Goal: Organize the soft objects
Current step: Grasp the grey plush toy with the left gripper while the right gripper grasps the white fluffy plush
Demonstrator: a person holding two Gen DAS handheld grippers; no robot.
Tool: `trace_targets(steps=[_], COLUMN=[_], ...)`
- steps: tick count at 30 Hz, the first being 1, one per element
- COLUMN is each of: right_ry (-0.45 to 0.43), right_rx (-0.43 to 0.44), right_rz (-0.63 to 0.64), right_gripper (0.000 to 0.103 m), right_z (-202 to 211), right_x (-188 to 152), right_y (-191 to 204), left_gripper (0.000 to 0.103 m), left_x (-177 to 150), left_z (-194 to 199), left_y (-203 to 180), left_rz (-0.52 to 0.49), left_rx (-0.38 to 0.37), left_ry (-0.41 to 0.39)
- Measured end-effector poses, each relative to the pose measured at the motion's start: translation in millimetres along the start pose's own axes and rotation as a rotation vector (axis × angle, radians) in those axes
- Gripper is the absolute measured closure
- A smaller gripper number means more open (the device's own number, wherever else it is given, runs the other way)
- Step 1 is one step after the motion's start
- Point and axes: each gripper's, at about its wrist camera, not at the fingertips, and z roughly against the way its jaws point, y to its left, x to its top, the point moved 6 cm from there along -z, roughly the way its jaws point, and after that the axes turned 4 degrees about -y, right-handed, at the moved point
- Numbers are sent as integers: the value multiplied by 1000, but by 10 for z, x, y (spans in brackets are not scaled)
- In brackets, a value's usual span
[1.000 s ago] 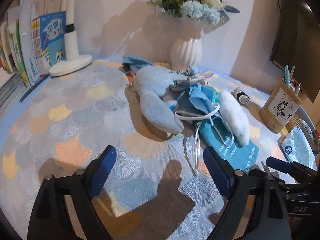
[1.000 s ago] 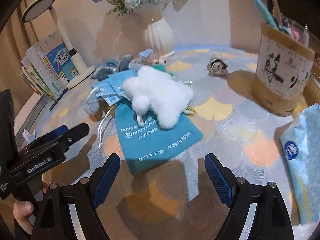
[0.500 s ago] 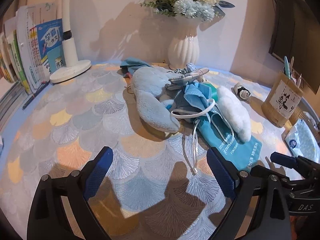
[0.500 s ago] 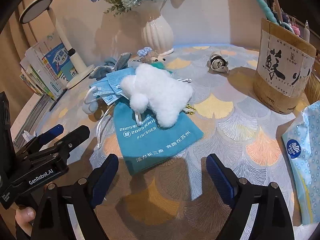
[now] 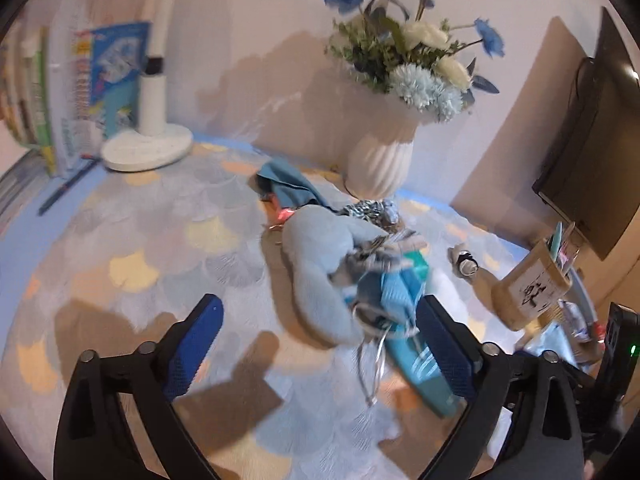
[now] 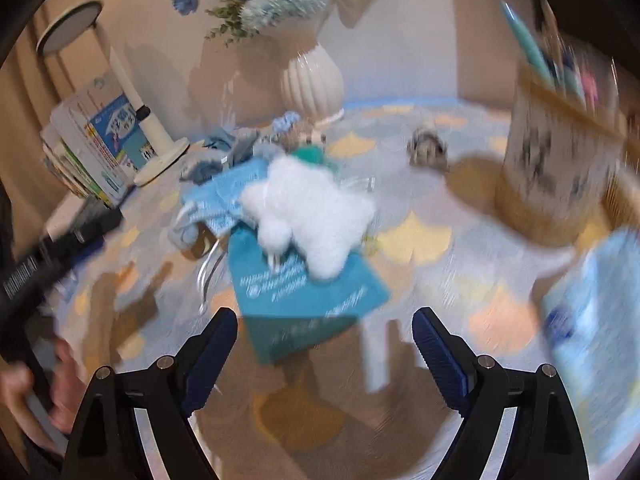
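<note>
A heap of soft things lies mid-table. In it are a pale blue plush point(image 5: 320, 280), blue face masks point(image 5: 394, 292) and a teal drawstring bag point(image 5: 416, 364). The right wrist view shows a white fluffy plush point(image 6: 312, 216) lying on that bag point(image 6: 304, 292), beside the masks point(image 6: 224, 196). A blue cloth point(image 5: 288, 188) lies behind the heap. My left gripper point(image 5: 320, 308) hovers before the pale plush; its jaws are opening and nothing is between them. My right gripper point(image 6: 325, 316) hangs open and empty above the bag's near edge.
A white vase point(image 5: 380, 160) of flowers stands behind the heap. A lamp base point(image 5: 148, 148) and books point(image 5: 60, 92) are at the left. A pen holder point(image 6: 560, 168), a tissue pack point(image 6: 592, 320) and a dark monitor point(image 5: 600, 140) are at the right.
Both grippers have risen, and both views are now motion-blurred. The left gripper's view has swung so the heap sits between and just beyond its fingers. Its jaws stand slightly wider.
</note>
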Motion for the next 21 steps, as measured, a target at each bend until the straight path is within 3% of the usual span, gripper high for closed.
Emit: trace_targets(steps=[3, 6, 12, 16, 17, 18, 19, 20, 21], right_ry=[-26, 5, 38, 55, 59, 61, 61, 54, 46], right_rx=[-88, -78, -46, 30, 47, 58, 62, 61, 70], right_rz=[141, 202, 277, 242, 234, 233, 237, 249, 264], right_gripper=[15, 15, 15, 15, 15, 15, 15, 19, 32], right_z=[-49, -235, -602, -787, -815, -832, -843, -841, -821], right_x=[192, 266, 291, 335, 344, 343, 340, 335, 324], right_y=[17, -19, -43, -54, -46, -26, 8, 42, 86], left_gripper=[5, 5, 5, 7, 14, 34, 46, 48, 49], left_x=[112, 139, 146, 179, 190, 196, 198, 188, 193], left_z=[-378, -768, -1161, -1201, -1201, -1201, -1215, -1226, -1199], left_y=[23, 103, 260, 177, 154, 125, 108, 83, 65], left_rz=[40, 76, 202, 158, 148, 139, 130, 113, 100], left_rx=[-50, -44, -66, -55, -51, -56, -60, -45, -41], left_ry=[109, 164, 186, 157, 148, 149, 161, 172, 162])
